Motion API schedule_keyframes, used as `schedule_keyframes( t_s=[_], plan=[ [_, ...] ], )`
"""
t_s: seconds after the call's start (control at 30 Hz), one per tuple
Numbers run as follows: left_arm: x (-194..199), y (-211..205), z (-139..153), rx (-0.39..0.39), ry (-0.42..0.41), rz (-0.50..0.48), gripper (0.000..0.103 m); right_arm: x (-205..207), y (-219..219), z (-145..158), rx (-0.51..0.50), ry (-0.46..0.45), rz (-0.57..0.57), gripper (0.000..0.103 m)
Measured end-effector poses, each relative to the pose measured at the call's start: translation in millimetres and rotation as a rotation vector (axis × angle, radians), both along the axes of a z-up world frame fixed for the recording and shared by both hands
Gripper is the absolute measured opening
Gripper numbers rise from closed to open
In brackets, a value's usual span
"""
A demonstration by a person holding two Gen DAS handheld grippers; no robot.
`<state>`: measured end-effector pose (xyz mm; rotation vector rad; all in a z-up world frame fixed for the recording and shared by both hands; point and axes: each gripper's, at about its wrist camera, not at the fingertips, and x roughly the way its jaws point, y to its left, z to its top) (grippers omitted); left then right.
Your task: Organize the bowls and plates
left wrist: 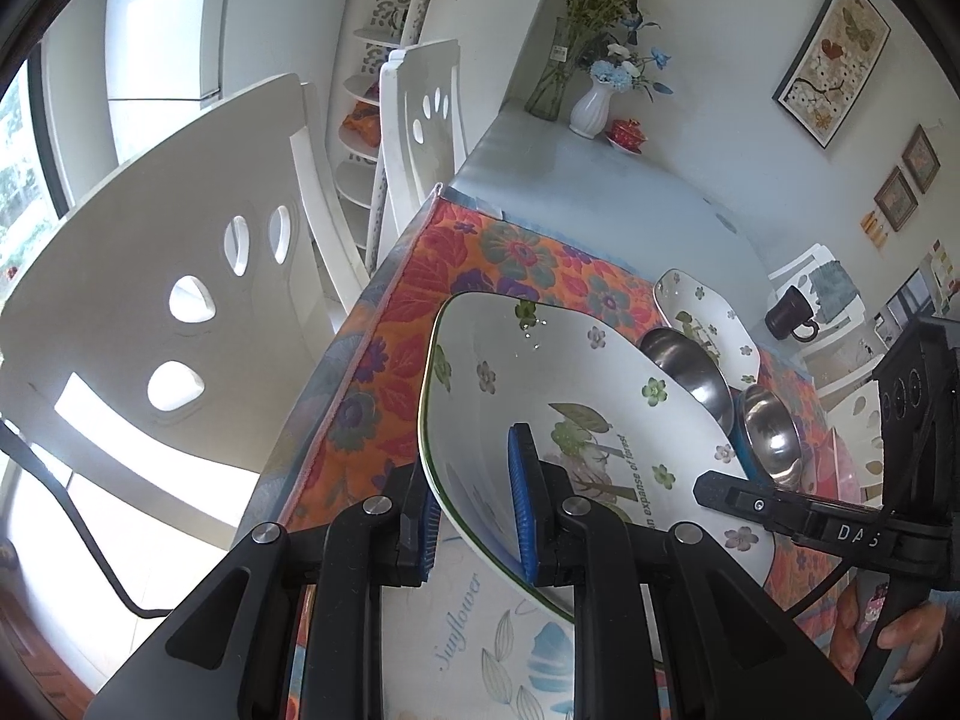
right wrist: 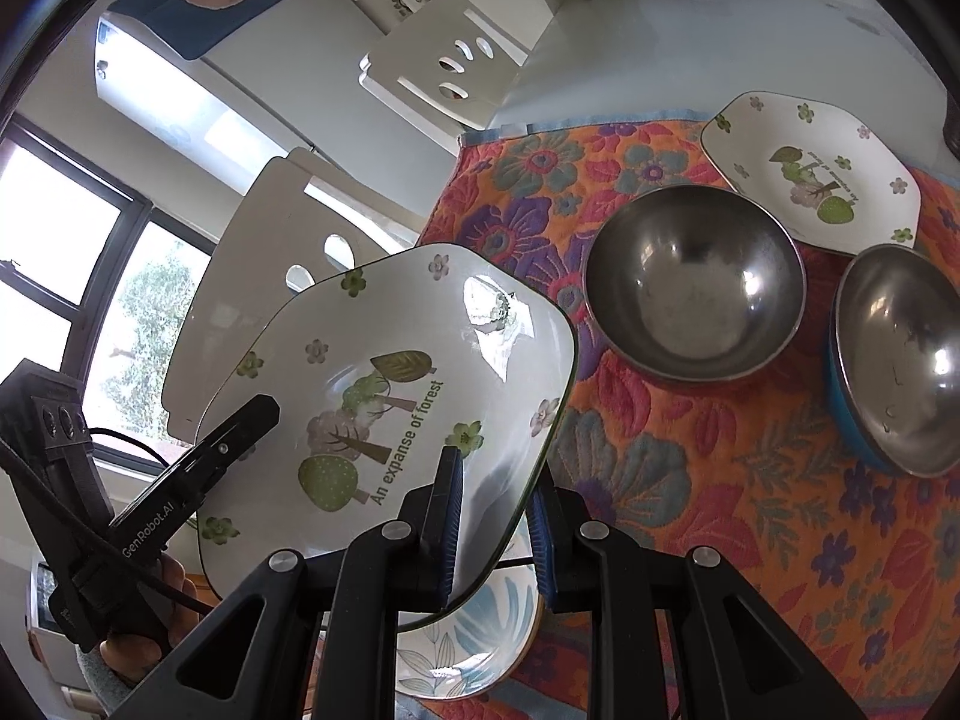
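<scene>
White plate (right wrist: 408, 372) tilted, off the counter (right wrist: 660, 480); left gripper (left wrist: 474, 516) and right gripper (right wrist: 492, 528) jaws clamped on opposite rims; steel bowls (right wrist: 690, 282) beyond.

A home dining area. A table (left wrist: 600, 192) under a bright floral cloth (right wrist: 690, 480) stands beside white cut-out dining chairs (left wrist: 180, 312). Vases of flowers (left wrist: 591, 102) and a red teacup (left wrist: 625, 133) sit at its far end. Framed pictures (left wrist: 831, 60) hang on the wall, a corner shelf (left wrist: 366, 120) holds ornaments, and a large window (right wrist: 72, 276) shows trees.
</scene>
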<state>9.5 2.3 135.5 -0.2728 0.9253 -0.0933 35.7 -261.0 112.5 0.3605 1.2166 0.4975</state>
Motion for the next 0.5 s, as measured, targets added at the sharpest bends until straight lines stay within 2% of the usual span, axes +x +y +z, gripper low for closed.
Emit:
schedule_keyframes(
  t_s=[0.5],
  plan=[
    [-19,-6,1,0.010,-0.004,-0.014,0.018,-22,-4,-4,0.015,0.019,-0.018,0.021]
  ],
)
